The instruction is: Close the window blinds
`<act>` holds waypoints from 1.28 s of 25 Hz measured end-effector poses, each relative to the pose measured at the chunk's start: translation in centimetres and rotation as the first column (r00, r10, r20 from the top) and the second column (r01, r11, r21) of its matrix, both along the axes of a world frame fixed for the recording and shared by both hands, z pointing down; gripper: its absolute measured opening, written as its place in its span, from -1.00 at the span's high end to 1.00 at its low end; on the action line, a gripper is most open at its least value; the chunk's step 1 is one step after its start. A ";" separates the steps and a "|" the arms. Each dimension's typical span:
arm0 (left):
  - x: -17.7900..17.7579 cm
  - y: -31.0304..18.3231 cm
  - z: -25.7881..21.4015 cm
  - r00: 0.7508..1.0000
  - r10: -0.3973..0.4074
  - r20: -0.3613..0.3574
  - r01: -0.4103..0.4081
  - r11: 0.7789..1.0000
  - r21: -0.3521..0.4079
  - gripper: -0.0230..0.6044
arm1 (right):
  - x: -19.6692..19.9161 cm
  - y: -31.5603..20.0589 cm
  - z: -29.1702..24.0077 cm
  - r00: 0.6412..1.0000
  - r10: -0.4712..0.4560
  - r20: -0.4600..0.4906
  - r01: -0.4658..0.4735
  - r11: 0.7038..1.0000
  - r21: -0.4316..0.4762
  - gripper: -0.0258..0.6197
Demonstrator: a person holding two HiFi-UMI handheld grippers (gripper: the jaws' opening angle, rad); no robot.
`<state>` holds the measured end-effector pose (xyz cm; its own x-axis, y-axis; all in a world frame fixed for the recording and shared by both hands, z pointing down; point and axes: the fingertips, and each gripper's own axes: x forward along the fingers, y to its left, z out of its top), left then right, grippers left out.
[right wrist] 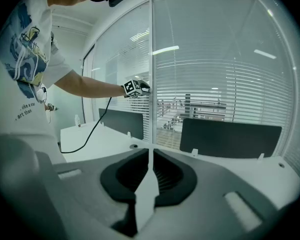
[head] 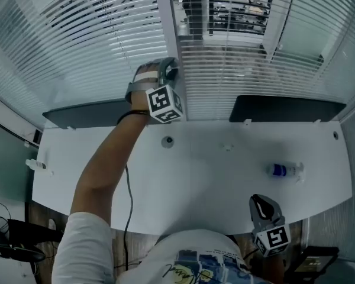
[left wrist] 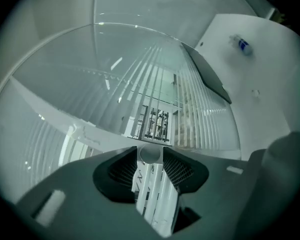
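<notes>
Jaws spread, the left gripper (head: 168, 71) is held up at arm's length against the window blinds (head: 100, 22) near the top centre of the head view. Its tips are just beside the white window post (head: 165, 16) that divides the two slatted panels. In the left gripper view, the pale round end of a rod (left wrist: 150, 154) sits between the jaw tips, with the slats running away beyond it. The slats are tilted partly open, and the space behind the glass shows through the gaps at upper centre. The right gripper (head: 263, 212), jaws pressed together on nothing, hangs low at the lower right of the head view. It is by the near edge of the white desk (head: 213, 170), well apart from the blinds. A small bottle (head: 284, 170) lies on the desk just beyond it.
</notes>
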<state>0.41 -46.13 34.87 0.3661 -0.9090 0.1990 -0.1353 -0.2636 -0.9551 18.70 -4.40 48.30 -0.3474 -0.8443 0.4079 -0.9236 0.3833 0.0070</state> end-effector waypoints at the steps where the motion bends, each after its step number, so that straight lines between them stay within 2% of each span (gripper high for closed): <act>1: 0.2 -0.2 0.3 0.999 0.006 0.039 -0.006 1.000 0.003 0.39 | 0.1 -0.1 0.1 1.000 0.002 0.000 -0.002 1.000 0.001 0.86; 5: 0.2 -0.4 0.5 0.990 0.015 0.138 -0.019 0.999 0.032 0.39 | -0.1 -0.1 -0.4 1.000 0.004 -0.006 -0.004 1.000 0.008 0.86; 7: 0.2 -0.6 0.6 0.988 0.011 0.154 -0.017 0.999 0.042 0.40 | -0.1 -0.1 -0.3 1.000 0.004 -0.015 -0.004 1.000 0.007 0.86; 8: 0.3 -0.6 0.7 0.989 0.009 0.146 -0.015 0.999 0.039 0.48 | 0.0 -0.1 -0.3 1.000 0.005 -0.018 -0.005 1.000 0.006 0.86; 9: 0.4 -0.6 0.8 0.992 0.008 0.129 -0.013 0.999 0.032 0.54 | 0.1 -0.2 -0.2 1.000 0.006 -0.020 -0.006 1.000 0.006 0.86; 11: 0.5 -0.7 0.8 0.997 0.000 0.083 -0.002 1.000 0.023 0.54 | 0.1 -0.3 -0.2 1.000 0.005 -0.018 -0.005 1.000 0.004 0.86; 14: 0.4 -0.6 0.2 0.999 -0.022 -0.043 0.023 1.000 0.008 0.54 | -0.3 -0.4 -0.2 1.000 -0.001 -0.007 0.001 1.000 -0.007 0.86; 16: 0.2 -0.6 -0.1 0.988 -0.049 -0.148 0.046 0.999 -0.021 0.54 | -0.3 -0.4 -0.2 1.000 -0.001 -0.006 0.001 1.000 -0.007 0.86; 18: 0.1 -0.7 -0.4 0.966 -0.078 -0.246 0.067 0.996 -0.054 0.54 | -0.3 -0.5 -0.3 1.000 -0.003 -0.004 0.003 1.000 -0.005 0.86; 21: -0.2 -0.8 -0.6 0.917 -0.116 -0.383 0.081 0.991 -0.106 0.53 | -0.4 -0.5 -0.2 1.000 -0.009 -0.010 0.008 1.000 -0.005 0.86; 25: -0.6 -0.7 -0.8 0.824 -0.170 -0.540 0.084 0.980 -0.180 0.53 | -0.3 -0.4 0.0 1.000 -0.003 -0.007 0.003 1.000 -0.006 0.86; 28: -0.8 -0.8 -1.1 0.734 -0.215 -0.645 0.073 0.968 -0.240 0.53 | -0.2 -0.4 -0.1 1.000 -0.001 -0.006 0.001 1.000 -0.006 0.86; 32: -1.2 -0.8 -1.2 0.594 -0.274 -0.756 0.042 0.949 -0.311 0.53 | 0.0 -0.5 -0.3 1.000 0.000 -0.008 0.000 1.000 0.002 0.86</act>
<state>-0.79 -46.95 33.66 0.3393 -0.9329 0.1207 -0.8588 -0.3596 -0.3649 18.69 -4.92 47.98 -0.3445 -0.8452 0.4086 -0.9234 0.3836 0.0150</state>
